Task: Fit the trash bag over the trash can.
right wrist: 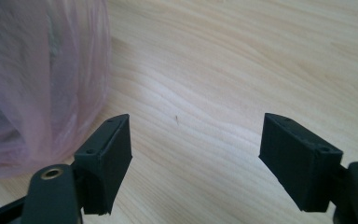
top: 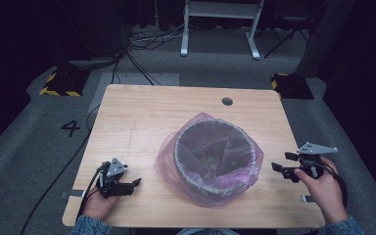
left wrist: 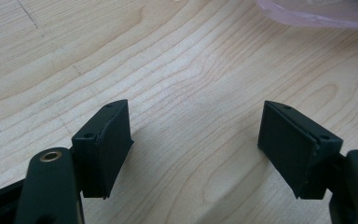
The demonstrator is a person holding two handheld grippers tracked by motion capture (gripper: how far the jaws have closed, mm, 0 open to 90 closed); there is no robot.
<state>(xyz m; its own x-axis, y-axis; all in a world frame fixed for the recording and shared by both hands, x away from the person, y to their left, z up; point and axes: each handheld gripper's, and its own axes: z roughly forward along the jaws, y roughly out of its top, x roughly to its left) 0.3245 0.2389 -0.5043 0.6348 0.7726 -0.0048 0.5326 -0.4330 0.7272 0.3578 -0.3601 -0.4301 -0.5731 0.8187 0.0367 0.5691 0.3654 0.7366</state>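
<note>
The bin you are working around stands on the table, a little right of its middle and toward your near edge. It is a round, dark wastebasket lined with a thin, translucent pinkish-purple bag whose loose top folds out over the rim and drapes crinkled down the sides. Your left gripper rests near the left of it, jaws spread with nothing between. Your right gripper sits to its right, jaws likewise released and empty.
</note>
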